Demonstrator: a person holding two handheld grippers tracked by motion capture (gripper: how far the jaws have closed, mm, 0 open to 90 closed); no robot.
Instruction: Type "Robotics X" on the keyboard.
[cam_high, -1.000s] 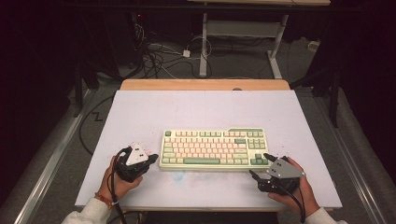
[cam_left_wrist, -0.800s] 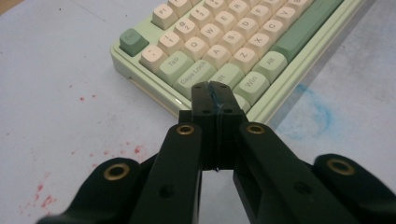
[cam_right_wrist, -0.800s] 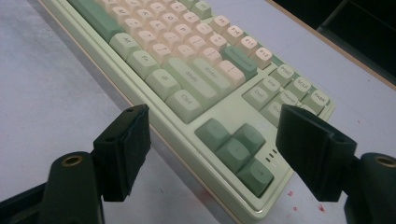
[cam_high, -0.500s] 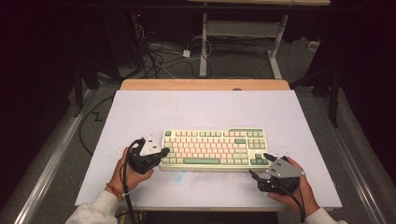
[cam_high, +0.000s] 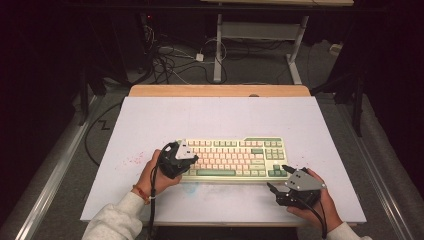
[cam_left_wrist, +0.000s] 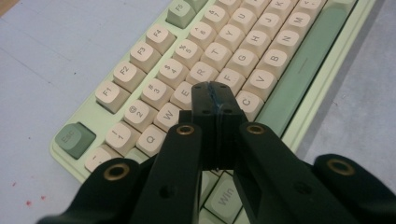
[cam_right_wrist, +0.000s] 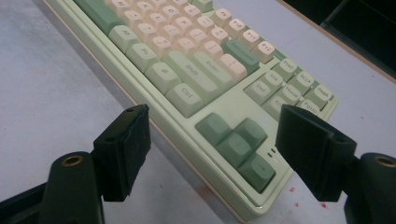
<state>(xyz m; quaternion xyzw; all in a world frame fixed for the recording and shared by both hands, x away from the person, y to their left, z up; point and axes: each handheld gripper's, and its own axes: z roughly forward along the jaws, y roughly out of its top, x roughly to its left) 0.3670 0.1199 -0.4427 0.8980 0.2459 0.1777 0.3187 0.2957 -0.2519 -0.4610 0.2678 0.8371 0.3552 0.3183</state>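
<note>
The keyboard (cam_high: 232, 158) lies flat a little toward six o'clock from the middle of the table (cam_high: 150, 120), its long side running from nine to three o'clock. It is a low, pale green slab with rounded corners, smooth plastic by the look, carrying cream keycaps with softly dished tops, darker green modifier keys and a long dull-green space bar (cam_left_wrist: 303, 70).

The step in hand looks like pressing a key with a closed tip. The left gripper (cam_high: 186, 152) sits over the keyboard's nine o'clock end, jaws pressed together with nothing between them; in the left gripper view the joined tip (cam_left_wrist: 213, 93) hovers among the letter keys, near E, R and C. Whether it touches a cap I cannot tell. The next move calls for a short, straight push onto a single cap, since the neighbours sit close and the tip is about as wide as one key.

The right gripper (cam_high: 278, 177) waits just off the five o'clock corner, jaws wide apart and empty, framing the arrow keys (cam_right_wrist: 236, 140). The table's top is matt pale lilac, flecked with small red specks (cam_high: 131, 161).
</note>
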